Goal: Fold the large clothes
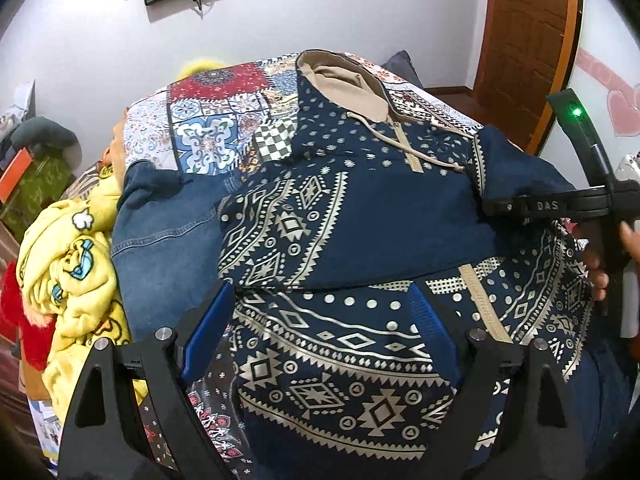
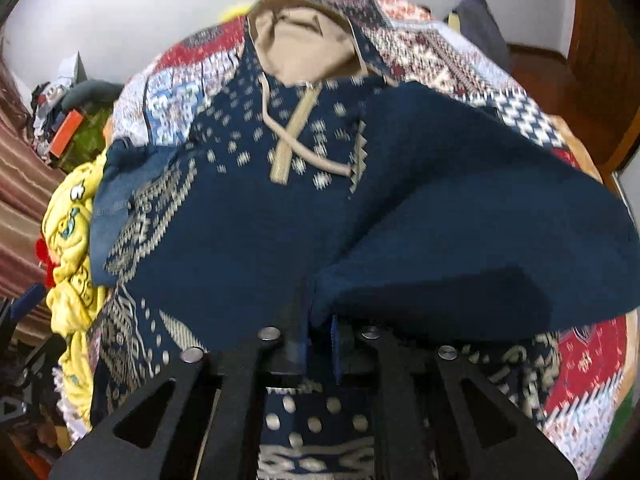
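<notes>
Right wrist view: your right gripper [image 2: 316, 332] pinches the navy hoodie's [image 2: 248, 216] sleeve [image 2: 460, 208]; your left gripper [image 1: 320, 320] hovers spread open above it.

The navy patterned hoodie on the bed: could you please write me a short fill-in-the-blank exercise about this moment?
1. The right tongs are shut on the hoodie's ____, lifting it over the body.
2. The left tongs are ____, holding nothing.
3. The lining of the hood is ____ in colour.
4. Left of the hoodie lies a crumpled ____ blanket.

Missing words: sleeve; open; beige; yellow
</notes>
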Available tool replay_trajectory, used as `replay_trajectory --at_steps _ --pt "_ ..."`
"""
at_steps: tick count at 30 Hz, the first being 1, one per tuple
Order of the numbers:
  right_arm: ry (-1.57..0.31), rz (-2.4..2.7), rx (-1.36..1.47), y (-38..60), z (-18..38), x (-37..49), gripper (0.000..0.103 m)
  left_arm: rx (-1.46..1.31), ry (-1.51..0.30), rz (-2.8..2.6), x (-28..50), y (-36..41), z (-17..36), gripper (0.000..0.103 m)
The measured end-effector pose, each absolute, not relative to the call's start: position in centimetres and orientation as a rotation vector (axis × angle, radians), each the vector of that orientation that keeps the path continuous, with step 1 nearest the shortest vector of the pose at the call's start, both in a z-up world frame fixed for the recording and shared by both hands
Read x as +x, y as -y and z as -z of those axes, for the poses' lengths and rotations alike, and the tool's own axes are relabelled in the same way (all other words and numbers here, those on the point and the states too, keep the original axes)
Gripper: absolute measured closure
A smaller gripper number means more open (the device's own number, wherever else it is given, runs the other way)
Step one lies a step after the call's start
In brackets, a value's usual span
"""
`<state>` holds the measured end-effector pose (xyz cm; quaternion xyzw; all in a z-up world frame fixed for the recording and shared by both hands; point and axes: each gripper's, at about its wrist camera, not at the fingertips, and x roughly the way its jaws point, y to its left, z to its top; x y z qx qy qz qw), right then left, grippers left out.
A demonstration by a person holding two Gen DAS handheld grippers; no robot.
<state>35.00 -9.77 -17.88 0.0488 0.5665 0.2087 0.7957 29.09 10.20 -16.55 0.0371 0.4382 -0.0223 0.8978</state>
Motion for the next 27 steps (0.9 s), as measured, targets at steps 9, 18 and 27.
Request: replay_trajectory --at_steps 9,18,27 --pt "-1.053 -0.453 -0.051 15.3 11.3 30.2 0.058 0.137 -0.852 0.163 31.1 -3.6 13.5 0.015" --pt "-0.855 -0.213 -0.030 25.8 6.6 28.2 0.026 0.246 -0.835 0.412 34.9 8.7 11.5 0.015" --pt "-0.895 -0.048 -0.006 31.6 9.7 27.5 0.026 0.474 -0.934 0.576 39.1 21.0 17.1 0.015"
